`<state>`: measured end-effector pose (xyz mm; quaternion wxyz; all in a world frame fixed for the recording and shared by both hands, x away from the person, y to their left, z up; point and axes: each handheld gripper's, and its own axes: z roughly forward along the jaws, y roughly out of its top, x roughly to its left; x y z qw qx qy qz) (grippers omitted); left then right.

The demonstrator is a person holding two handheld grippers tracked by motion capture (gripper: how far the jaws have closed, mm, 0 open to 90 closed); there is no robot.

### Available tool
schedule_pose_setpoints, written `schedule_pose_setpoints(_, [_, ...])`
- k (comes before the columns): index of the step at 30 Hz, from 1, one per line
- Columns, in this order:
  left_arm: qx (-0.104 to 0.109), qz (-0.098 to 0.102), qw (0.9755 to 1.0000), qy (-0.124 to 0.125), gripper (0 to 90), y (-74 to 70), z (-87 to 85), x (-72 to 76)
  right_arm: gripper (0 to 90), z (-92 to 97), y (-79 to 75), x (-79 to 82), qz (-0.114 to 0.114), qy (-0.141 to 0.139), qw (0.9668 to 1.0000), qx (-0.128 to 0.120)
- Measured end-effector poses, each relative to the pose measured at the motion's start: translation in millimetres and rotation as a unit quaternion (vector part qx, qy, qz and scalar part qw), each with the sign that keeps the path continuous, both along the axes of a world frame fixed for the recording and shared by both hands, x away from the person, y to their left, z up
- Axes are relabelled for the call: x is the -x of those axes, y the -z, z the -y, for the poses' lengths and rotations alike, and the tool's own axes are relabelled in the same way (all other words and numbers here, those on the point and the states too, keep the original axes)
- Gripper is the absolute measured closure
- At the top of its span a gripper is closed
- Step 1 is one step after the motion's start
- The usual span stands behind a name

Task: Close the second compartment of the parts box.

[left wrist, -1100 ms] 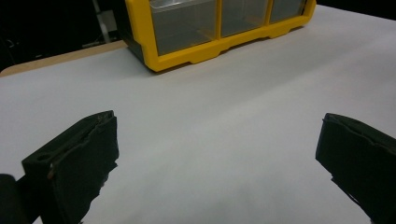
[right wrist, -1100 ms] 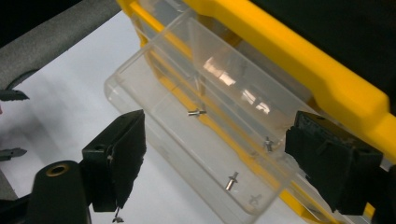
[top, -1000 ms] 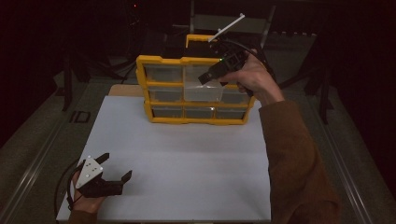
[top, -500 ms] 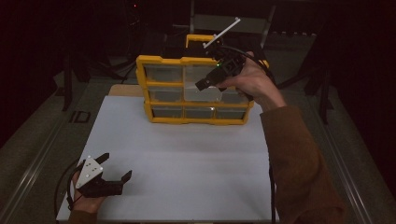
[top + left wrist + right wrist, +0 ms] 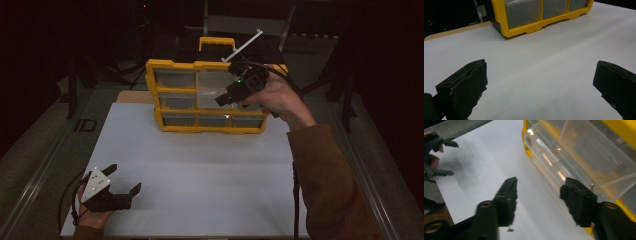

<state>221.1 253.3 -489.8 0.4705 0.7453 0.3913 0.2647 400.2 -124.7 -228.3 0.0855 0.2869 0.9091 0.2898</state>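
In the high view, the yellow drawer cabinet [image 5: 210,97] is seen standing at upper centre of the frame, on the far part of the white table [image 5: 200,170]. The right gripper [image 5: 223,98] is held against its front, right of centre; compared with a second ago it has been carried slightly leftward and lower. Its jaws have just been closing and are now half spread; in the right gripper view nothing is pinched between them, and the clear drawer [image 5: 579,157], pulled partly out, lies just beyond at upper right. The left gripper [image 5: 122,181] is unchanged at lower left, jaws spread wide over bare table.
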Motion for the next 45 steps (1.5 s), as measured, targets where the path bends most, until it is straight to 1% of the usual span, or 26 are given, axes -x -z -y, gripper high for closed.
schedule_pose_setpoints(2, [0.000, 0.000, 1.0000, 0.000, 0.0, -0.1, -0.1, 0.0, 50.3, 0.8, 3.3, 2.7, -0.001, -0.005, 1.0000, 0.001])
schedule_pose_setpoints(4, [0.000, 0.000, 1.0000, 0.000, 0.0, -0.1, 0.2, 0.0, 52.1, 1.2, 4.7, 3.3, -0.001, -0.008, 1.0000, 0.002])
schedule_pose_setpoints(5, [0.000, 0.000, 1.0000, 0.000, 0.0, 0.0, 0.4, -0.1, 56.6, 2.0, 10.3, 5.6, 0.000, -0.010, 0.9999, 0.006])
schedule_pose_setpoints(7, [0.000, 0.000, 1.0000, 0.000, 0.0, 0.0, 0.4, -0.1, 62.0, 2.6, 15.5, 7.5, 0.002, -0.008, 0.9999, 0.008])
schedule_pose_setpoints(8, [0.001, 0.000, 1.0000, 0.000, 0.0, 0.1, 0.5, -0.1, 67.1, 3.1, 18.2, 8.3, 0.002, -0.009, 0.9999, 0.011])
schedule_pose_setpoints(9, [0.001, 0.000, 1.0000, 0.000, 0.0, 0.1, 0.5, -0.1, 67.1, 3.1, 18.2, 8.3, 0.002, -0.009, 0.9999, 0.011])
schedule_pose_setpoints(10, [0.001, 0.000, 1.0000, 0.000, 0.0, 0.2, 0.6, -0.1, 70.8, 3.5, 21.4, 9.0, -0.001, -0.012, 0.9998, 0.013])
schedule_pose_setpoints(11, [0.001, 0.000, 1.0000, 0.000, 0.0, 0.2, 0.6, 0.0, 78.1, 4.7, 27.7, 8.9, 0.004, -0.008, 0.9998, 0.017])
schedule_pose_setpoints(14, [0.001, 0.001, 1.0000, 0.000, 0.0, 0.1, 0.4, 0.0, 88.3, 7.4, 35.2, 7.3, 0.011, 0.002, 0.9998, 0.018])
schedule_pose_setpoints(15, [0.000, 0.001, 1.0000, 0.000, 0.0, 0.1, 0.3, -0.1, 89.3, 8.5, 36.9, 6.6, 0.014, 0.006, 0.9997, 0.017])
schedule_pose_setpoints(20, [0.000, 0.000, 1.0000, 0.000, 0.0, 0.2, 0.6, -0.2, 89.8, 14.6, 47.1, 1.5, 0.023, 0.027, 0.9993, 0.010])
schedule_pose_setpoints(23, [0.000, 0.000, 1.0000, 0.000, 0.0, 0.3, 0.5, -0.3, 89.8, 16.7, 52.4, -0.5, 0.034, 0.036, 0.9988, 0.004])
schedule_pose_setpoints(25, [0.000, 0.000, 1.0000, 0.000, 0.0, 0.3, 0.8, -0.2, 89.8, 16.9, 55.7, -1.2, 0.043, 0.036, 0.9984, 0.000])
schedule_pose_setpoints(29, [0.000, 0.000, 1.0000, 0.000, 0.0, 0.2, 0.9, -0.1, 89.9, 13.4, 61.8, -2.0, 0.053, 0.039, 0.9978, -0.010])
schedule_pose_setpoints(34, [0.001, 0.000, 1.0000, 0.000, 0.0, 0.2, 0.6, -0.2, 89.9, 7.8, 67.4, -4.9, 0.067, 0.044, 0.9967, -0.008])
schedule_pose_setpoints(36, [0.001, 0.000, 1.0000, 0.000, 0.0, 0.3, 0.4, -0.3, 90.0, 6.0, 68.8, -5.7, 0.069, 0.045, 0.9965, -0.013])
schedule_pose_setpoints(38, [0.001, 0.000, 1.0000, 0.000, 0.0, 0.3, 0.5, -0.2, 90.0, 3.7, 70.0, -5.6, 0.077, 0.048, 0.9958, -0.012])
schedule_pose_setpoints(40, [0.000, 0.000, 1.0000, 0.000, 0.0, 0.3, 0.3, -0.2, 90.0, 2.7, 70.4, -5.8, 0.080, 0.049, 0.9955, -0.013])
schedule_pose_setpoints(41, [0.001, 0.000, 1.0000, -0.001, 0.0, 0.3, 0.3, -0.2, 90.0, 0.5, 71.0, -6.7, 0.086, 0.052, 0.9949, -0.011])
schedule_pose_setpoints(45, [0.001, 0.000, 1.0000, -0.001, 0.0, 0.1, 0.0, 0.0, 90.0, -1.6, 70.8, -8.3, 0.087, 0.055, 0.9946, -0.014])
